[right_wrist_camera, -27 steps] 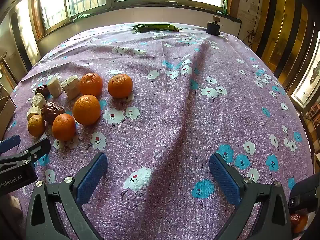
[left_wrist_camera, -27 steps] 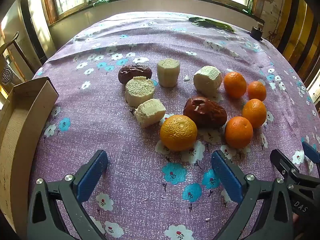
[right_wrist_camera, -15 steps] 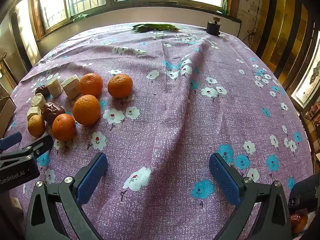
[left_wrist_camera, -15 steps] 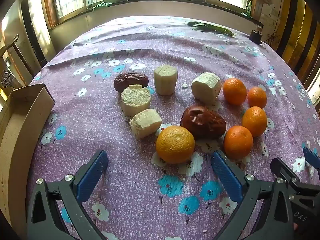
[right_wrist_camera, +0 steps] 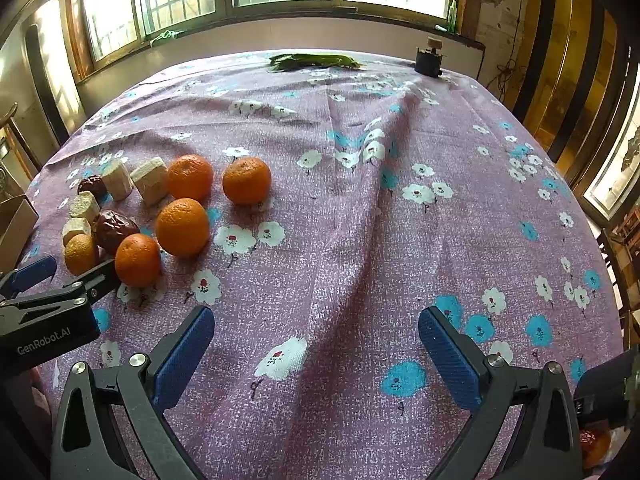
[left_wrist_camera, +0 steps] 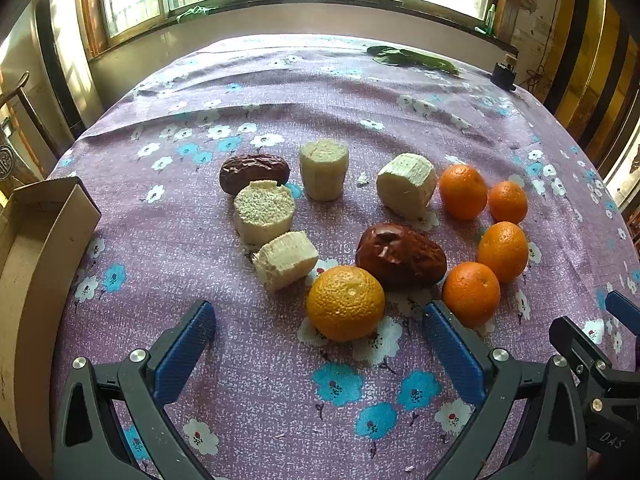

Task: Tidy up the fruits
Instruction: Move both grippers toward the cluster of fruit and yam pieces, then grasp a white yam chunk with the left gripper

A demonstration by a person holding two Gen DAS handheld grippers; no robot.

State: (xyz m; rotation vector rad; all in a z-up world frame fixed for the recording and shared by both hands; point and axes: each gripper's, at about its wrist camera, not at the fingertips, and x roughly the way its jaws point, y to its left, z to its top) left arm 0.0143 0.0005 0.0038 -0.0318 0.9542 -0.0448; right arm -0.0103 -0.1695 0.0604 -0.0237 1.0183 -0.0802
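The bench [left_wrist_camera: 260, 92], under a purple flowered cloth, carries everything. A cardboard box [left_wrist_camera: 36, 248] sits at its edge, well off to the outer side of the left gripper's left finger, open-topped and, by the look of it, the place the fruit is meant to go.

The left gripper [left_wrist_camera: 318, 332] hovers low over the cloth with its fingers [left_wrist_camera: 186, 340] spread wide and holding nothing; the spread looks chosen to take round fruit whole. The right gripper [right_wrist_camera: 316, 336] also stands wide open and empty, over bare cloth, with the whole fruit cluster well beyond its left finger, so it seems to be waiting.

The fruit lies loose in one group ahead of the left gripper's fingers. The big yellowish orange [left_wrist_camera: 345, 303] sits just beyond the fingertips and between them, nearest to a grasp and likely the first pick. Touching it from behind is a wrinkled red date [left_wrist_camera: 400, 255]. Four smaller tangerines [left_wrist_camera: 471, 293] curve away beyond the right finger, the nearest just past its tip. Four pale cut cane pieces [left_wrist_camera: 285, 259] and a second dark date [left_wrist_camera: 254, 172] lie farther ahead, toward the left finger's side.
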